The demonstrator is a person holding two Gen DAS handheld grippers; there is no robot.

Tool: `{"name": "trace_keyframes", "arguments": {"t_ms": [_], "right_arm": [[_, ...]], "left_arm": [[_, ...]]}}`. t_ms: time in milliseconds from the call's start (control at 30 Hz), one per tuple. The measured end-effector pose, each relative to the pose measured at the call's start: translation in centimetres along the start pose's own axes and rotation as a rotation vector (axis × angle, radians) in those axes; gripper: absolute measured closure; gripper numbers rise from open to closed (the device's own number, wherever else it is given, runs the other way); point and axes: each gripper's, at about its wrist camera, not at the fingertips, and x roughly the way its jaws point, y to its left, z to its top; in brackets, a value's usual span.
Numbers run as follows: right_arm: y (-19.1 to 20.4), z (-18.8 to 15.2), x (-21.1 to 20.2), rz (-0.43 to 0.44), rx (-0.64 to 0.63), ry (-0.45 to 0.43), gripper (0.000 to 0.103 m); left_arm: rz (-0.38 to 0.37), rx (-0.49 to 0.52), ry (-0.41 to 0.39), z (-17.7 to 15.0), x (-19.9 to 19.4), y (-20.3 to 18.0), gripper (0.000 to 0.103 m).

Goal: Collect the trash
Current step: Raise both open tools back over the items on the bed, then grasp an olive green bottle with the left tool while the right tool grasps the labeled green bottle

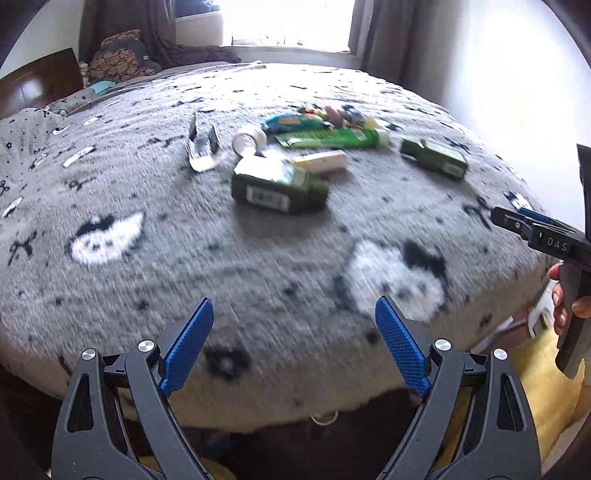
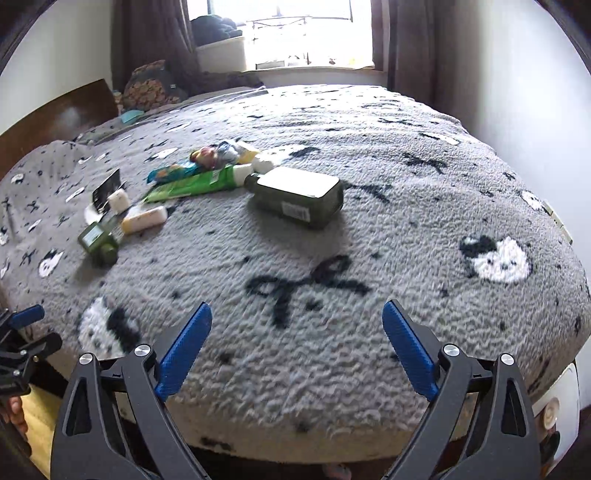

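Trash lies in a loose pile on a grey patterned blanket (image 1: 258, 266) covering a bed. A dark green bottle (image 1: 279, 186) lies on its side in the left wrist view, nearest my left gripper (image 1: 293, 317), which is open and empty above the bed's near edge. Behind it are a cream tube (image 1: 321, 160), a green tube (image 1: 332, 138), a white jar (image 1: 249, 140), a foil wrapper (image 1: 203, 151) and colourful wrappers (image 1: 325, 114). A second green bottle (image 1: 434, 158) (image 2: 299, 195) lies apart. My right gripper (image 2: 297, 319) is open and empty, short of that bottle.
A dark wooden headboard (image 1: 37, 85) and a patterned cushion (image 1: 122, 59) stand at the far left. A bright window (image 2: 280, 29) with brown curtains is behind the bed. A white wall (image 2: 535, 92) runs along the right side. The right gripper's handle (image 1: 554, 240) shows in the left wrist view.
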Motion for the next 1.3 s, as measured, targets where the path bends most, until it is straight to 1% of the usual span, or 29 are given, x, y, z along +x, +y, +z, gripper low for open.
{"name": "trace_keyframes", "arguments": {"t_ms": [33,100,167,267,333,433,500,633,800,933,1000,1033,1067,1100,1167,1233,1300], "right_arm": [[-0.2,0.7,0.7,-0.015,0.000,0.001,0.004],[-0.2,1.8,2.2,-0.038,-0.007,0.004,0.004],[-0.4,2.7,3.4,-0.056,-0.006,0.011,0.004],[-0.5,3.9,4.7,-0.046,-0.004,0.020,0.004],[-0.4,4.6,5.5,-0.063,-0.024,0.021,0.004],[-0.3,5.5,6.9,-0.084,-0.052,0.037,0.004],[-0.4,5.9,7.8,-0.096,-0.060,0.052,0.004],[-0.5,6.6,9.7,-0.096,-0.067,0.080,0.004],[0.0,8.0,11.3,-0.072,-0.081,0.088,0.004],[0.6,8.6,12.1,-0.045,-0.091,0.087,0.004],[0.9,8.6,12.4,-0.040,-0.099,0.094,0.005],[1.1,8.5,12.4,-0.037,-0.104,0.094,0.009],[1.1,8.5,12.4,-0.029,-0.107,0.093,0.015],[1.1,8.5,12.4,-0.021,-0.105,0.093,0.017],[1.1,8.5,12.2,-0.010,-0.104,0.088,0.028],[1.2,8.4,12.0,-0.011,-0.104,0.081,0.029],[1.4,8.2,11.8,-0.012,-0.107,0.074,0.034]], "left_arm": [[0.014,0.005,-0.008,0.9,0.4,0.2,0.017],[0.024,0.015,-0.020,2.8,1.5,0.2,0.011],[0.037,0.011,-0.022,4.2,2.6,0.3,0.008],[0.043,-0.022,-0.014,5.6,4.2,0.6,0.008],[0.049,-0.042,-0.010,6.5,5.2,0.6,0.008],[0.045,-0.044,0.005,7.2,6.4,0.3,0.008],[0.064,-0.041,0.014,7.4,7.2,0.0,0.008],[0.076,-0.051,0.034,7.8,8.6,-0.2,0.008],[0.091,-0.067,0.049,8.1,9.9,0.0,0.008],[0.089,-0.071,0.045,8.4,10.3,0.2,0.009],[0.091,-0.073,0.047,8.4,10.4,0.4,0.013],[0.089,-0.075,0.047,8.4,10.3,0.5,0.013],[0.086,-0.077,0.047,8.4,10.3,0.5,0.015],[0.087,-0.078,0.044,8.4,10.2,0.6,0.020],[0.080,-0.084,0.041,8.4,10.0,0.9,0.020],[0.073,-0.085,0.039,8.3,9.9,1.0,0.020],[0.073,-0.077,0.035,8.1,9.8,0.9,0.021]]}}
